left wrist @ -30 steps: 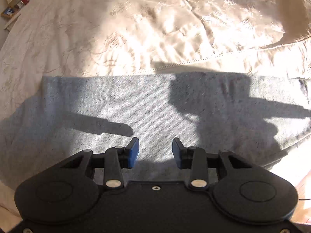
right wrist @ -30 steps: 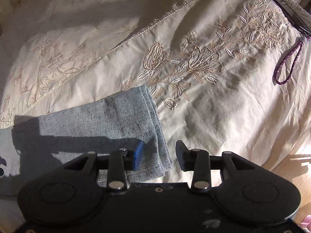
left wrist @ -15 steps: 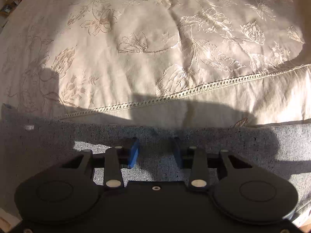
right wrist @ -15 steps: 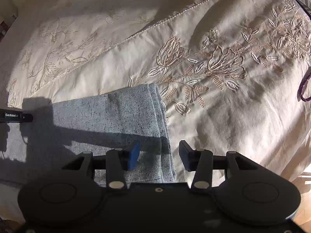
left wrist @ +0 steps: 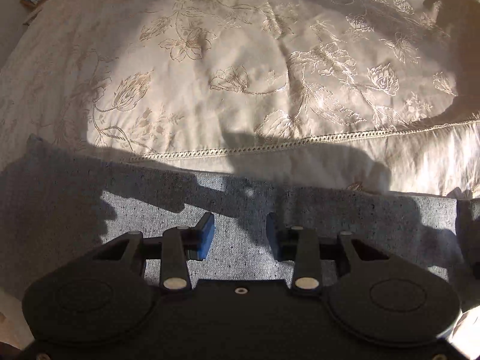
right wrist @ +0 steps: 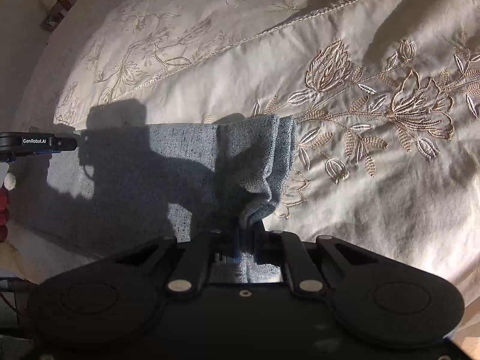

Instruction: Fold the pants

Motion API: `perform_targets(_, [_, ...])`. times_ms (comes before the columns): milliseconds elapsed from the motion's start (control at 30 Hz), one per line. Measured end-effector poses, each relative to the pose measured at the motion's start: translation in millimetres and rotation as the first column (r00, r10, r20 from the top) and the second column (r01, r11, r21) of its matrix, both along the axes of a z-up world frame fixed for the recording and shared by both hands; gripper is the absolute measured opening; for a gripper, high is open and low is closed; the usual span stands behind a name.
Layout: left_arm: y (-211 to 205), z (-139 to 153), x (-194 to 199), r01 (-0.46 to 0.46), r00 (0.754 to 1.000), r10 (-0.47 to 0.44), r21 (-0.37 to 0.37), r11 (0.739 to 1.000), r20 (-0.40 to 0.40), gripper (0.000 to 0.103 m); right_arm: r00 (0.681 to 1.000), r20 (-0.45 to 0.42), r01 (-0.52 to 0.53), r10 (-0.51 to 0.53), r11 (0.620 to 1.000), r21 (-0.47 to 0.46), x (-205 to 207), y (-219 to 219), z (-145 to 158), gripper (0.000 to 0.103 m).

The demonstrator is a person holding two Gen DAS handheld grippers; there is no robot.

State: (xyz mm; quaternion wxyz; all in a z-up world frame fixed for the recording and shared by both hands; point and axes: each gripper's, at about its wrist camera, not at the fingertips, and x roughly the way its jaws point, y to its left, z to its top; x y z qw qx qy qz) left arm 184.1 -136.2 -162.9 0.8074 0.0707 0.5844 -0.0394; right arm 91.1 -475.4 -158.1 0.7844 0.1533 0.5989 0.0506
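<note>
The grey-blue pants (left wrist: 345, 225) lie in a long folded strip across the near edge of a cream embroidered bedspread (left wrist: 240, 75). My left gripper (left wrist: 240, 234) is open, its blue-padded fingers (left wrist: 205, 234) low over the middle of the strip. In the right wrist view my right gripper (right wrist: 244, 240) is shut on the near corner of the pants' right end (right wrist: 255, 165), and the cloth bunches up between the jaws. The left gripper (right wrist: 39, 144) shows at that view's left edge, over the pants.
The bedspread (right wrist: 375, 180) stretches far and right of the pants, with a lace seam (left wrist: 270, 148) just beyond them. Wood floor (right wrist: 468, 330) shows past the bed's near right edge. A red and white object (right wrist: 4, 198) sits at the left edge.
My right gripper has closed on the pants' end corner, which was lying flat between open fingers before. My left gripper stays open over the strip and has shifted slightly.
</note>
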Motion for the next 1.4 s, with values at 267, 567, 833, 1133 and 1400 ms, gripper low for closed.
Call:
perform_targets(267, [-2.6, -44.2, -38.7, -0.014, 0.992, 0.021, 0.055, 0.998, -0.123, 0.046, 0.999, 0.033, 0.0, 0.0, 1.0, 0.013, -4.8, 1.8, 26.1, 0.009])
perform_targets(567, [11.3, -29.7, -39.6, -0.063, 0.998, 0.066, 0.1, 0.993, -0.023, 0.045, 0.996, 0.086, 0.015, -0.012, 0.999, -0.039, -1.8, 30.8, 56.0, 0.009])
perform_targets(833, [53.2, -23.8, -29.0, 0.063, 0.996, -0.062, 0.013, 0.998, -0.063, 0.048, 0.979, 0.201, 0.014, 0.016, 0.989, -0.146, 0.2, 121.4, 114.2, 0.009])
perform_targets(1133, [185.1, 19.3, -7.9, 0.015, 1.0, -0.015, -0.028, 0.999, -0.001, 0.048, 0.941, 0.297, -0.131, 0.161, 0.984, -0.116, 22.5, 322.8, 146.9, 0.009])
perform_targets(1400, [289.8, 22.6, 1.7, -0.056, 0.998, 0.056, 0.04, 0.998, -0.001, 0.047, 0.936, 0.164, -0.291, 0.311, 0.947, -0.133, 55.8, 473.7, 37.0, 0.01])
